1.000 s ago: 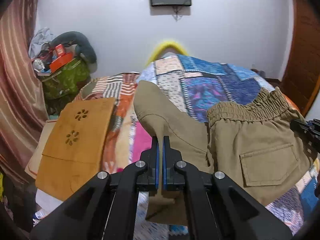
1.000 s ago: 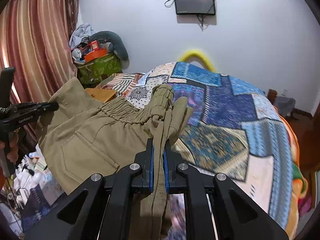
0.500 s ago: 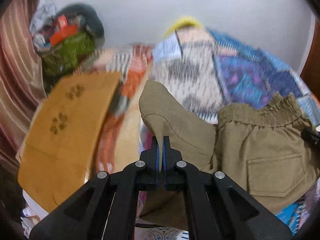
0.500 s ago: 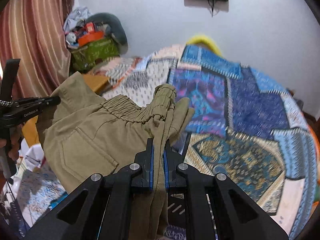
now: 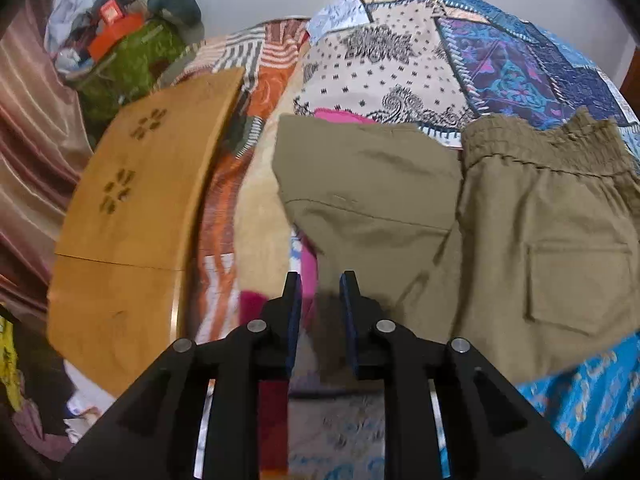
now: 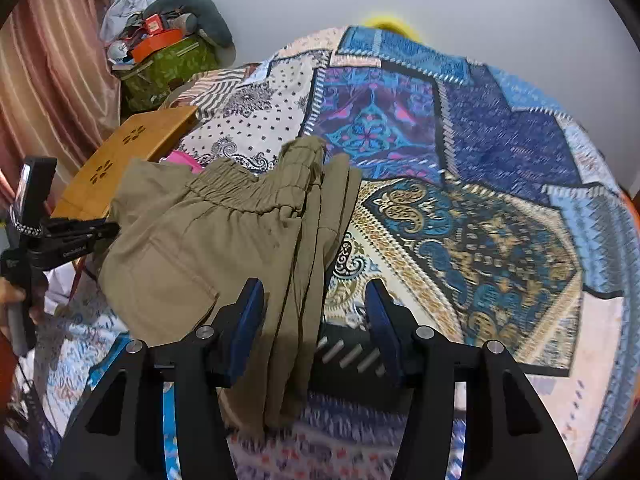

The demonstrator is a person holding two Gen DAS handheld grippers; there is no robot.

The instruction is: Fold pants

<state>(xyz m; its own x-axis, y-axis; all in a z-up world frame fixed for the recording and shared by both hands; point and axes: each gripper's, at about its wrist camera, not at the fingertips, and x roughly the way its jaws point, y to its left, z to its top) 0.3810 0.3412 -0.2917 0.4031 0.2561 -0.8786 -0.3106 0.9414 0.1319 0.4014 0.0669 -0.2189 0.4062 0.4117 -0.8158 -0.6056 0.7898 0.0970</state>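
Observation:
The khaki pants (image 5: 500,216) lie folded on the patchwork bedspread (image 5: 500,56), waistband toward the far side and back pocket facing up. My left gripper (image 5: 318,284) is open just off the pants' left edge, holding nothing. In the right wrist view the pants (image 6: 224,240) lie on the bedspread (image 6: 460,208). My right gripper (image 6: 314,292) is open wide, with the pants' right folded edge lying loose between its jaws. The left gripper (image 6: 108,230) shows there at the pants' left edge.
A wooden lap tray (image 5: 136,208) lies left of the pants, near the bed's edge. A green box piled with clutter (image 5: 128,60) stands in the far left corner by a curtain (image 5: 28,152). A white wall is behind the bed.
Both grippers were shut on the pants and held them up. They came down toward the bed and opened; the pants now lie on the bedspread.

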